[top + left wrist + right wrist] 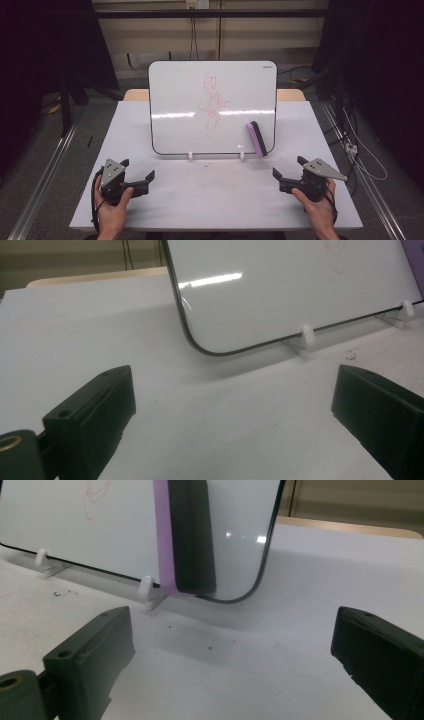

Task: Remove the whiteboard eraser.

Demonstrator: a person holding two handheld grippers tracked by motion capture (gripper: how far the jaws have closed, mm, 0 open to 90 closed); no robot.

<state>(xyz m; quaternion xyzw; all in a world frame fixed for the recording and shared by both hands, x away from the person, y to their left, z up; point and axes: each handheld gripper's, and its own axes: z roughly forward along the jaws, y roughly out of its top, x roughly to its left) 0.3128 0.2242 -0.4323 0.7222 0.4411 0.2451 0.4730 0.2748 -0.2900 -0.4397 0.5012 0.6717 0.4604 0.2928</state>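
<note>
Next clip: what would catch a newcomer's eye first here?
The whiteboard propped upright at the table's far middle, with a red scribble down its centre. A purple-and-black eraser clings near its lower right corner. Both grippers, left and right, rest open at the near edge.

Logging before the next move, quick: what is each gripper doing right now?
Left gripper: open, holding nothing, above the table.
Right gripper: open, holding nothing, pointed toward the eraser on the whiteboard.
</note>
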